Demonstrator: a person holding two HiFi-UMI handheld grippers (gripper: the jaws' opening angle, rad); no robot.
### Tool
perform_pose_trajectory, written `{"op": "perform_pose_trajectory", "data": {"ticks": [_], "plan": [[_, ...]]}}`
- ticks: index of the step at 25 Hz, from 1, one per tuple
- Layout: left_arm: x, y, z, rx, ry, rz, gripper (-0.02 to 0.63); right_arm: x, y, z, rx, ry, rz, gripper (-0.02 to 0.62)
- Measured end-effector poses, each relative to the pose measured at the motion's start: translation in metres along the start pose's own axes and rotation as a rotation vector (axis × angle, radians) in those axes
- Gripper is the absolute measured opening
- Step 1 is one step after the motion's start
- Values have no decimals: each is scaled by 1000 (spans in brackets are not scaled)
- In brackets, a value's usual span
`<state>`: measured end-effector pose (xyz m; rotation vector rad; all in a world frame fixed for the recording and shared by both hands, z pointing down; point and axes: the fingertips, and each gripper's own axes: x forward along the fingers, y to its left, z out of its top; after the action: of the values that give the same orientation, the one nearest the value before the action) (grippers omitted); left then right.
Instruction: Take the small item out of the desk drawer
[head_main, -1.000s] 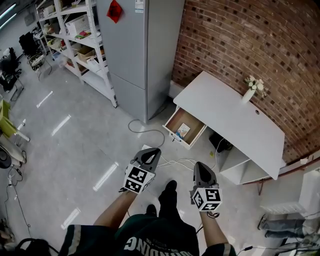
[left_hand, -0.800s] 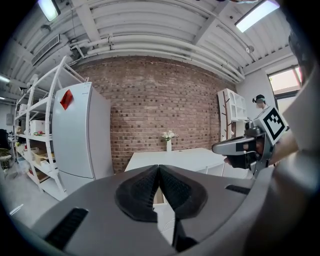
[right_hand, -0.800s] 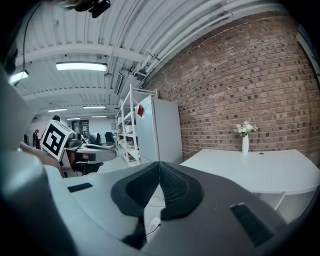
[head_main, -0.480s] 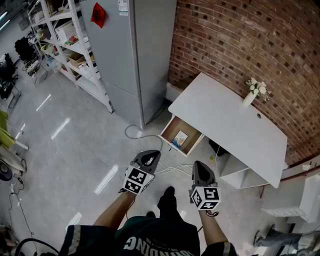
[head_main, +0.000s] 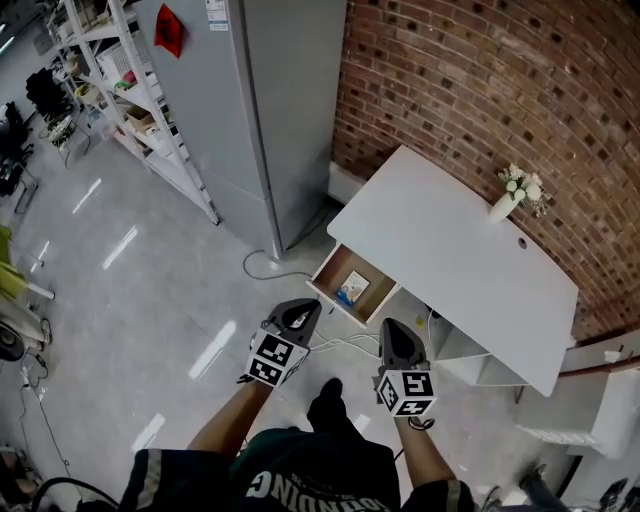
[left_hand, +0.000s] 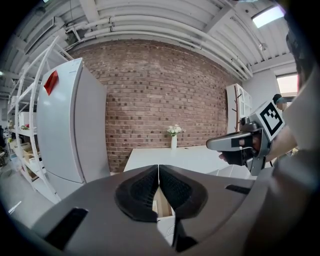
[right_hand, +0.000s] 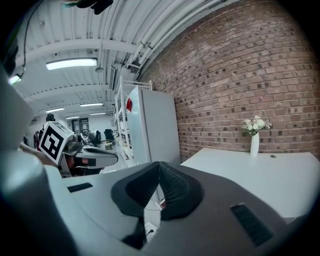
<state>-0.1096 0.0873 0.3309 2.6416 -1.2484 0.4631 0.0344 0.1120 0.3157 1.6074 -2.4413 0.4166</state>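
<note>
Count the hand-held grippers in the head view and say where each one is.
2. The left gripper is lower left of the open drawer, and the right gripper is lower right of it. Both are held out over the floor. None looks hidden.

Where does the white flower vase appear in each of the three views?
Head view: the flower vase stands upper right, on the white desk near the brick wall.
Left gripper view: the flower vase is just right of centre.
Right gripper view: the flower vase is at the right, mid-height.
Shared landmark: the brick wall behind it.
</note>
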Motion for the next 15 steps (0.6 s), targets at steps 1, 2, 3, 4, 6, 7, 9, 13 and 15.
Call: {"op": "perform_pose_trajectory", "data": {"ticks": [1, 2, 3, 4, 6, 7, 9, 13, 15], "plan": [[6, 2, 1, 0, 3, 2, 17, 5, -4, 1, 0, 2, 4, 25], [12, 3, 2, 1, 7, 5, 17, 9, -7, 2, 0, 3, 7, 24], [18, 5, 2, 2, 12, 7, 17, 13, -12, 3, 1, 4, 10, 23], [23, 6, 3, 3, 17, 8, 17, 17, -16, 4, 3, 6, 13, 25], [32, 7, 4, 3, 25, 10, 17, 23, -23, 4, 7, 11, 17, 25], [37, 8, 4, 2, 29, 12, 17, 27, -27, 5, 7, 13, 18, 25], [48, 11, 6, 0, 35, 16, 18, 33, -36, 7, 8, 15, 19, 25], [70, 11, 2, -12, 53, 9, 18, 40, -51, 8, -7, 20, 26, 24], [82, 7, 0, -14, 61, -1, 18, 42, -58, 8, -13, 22, 30, 24]]}}
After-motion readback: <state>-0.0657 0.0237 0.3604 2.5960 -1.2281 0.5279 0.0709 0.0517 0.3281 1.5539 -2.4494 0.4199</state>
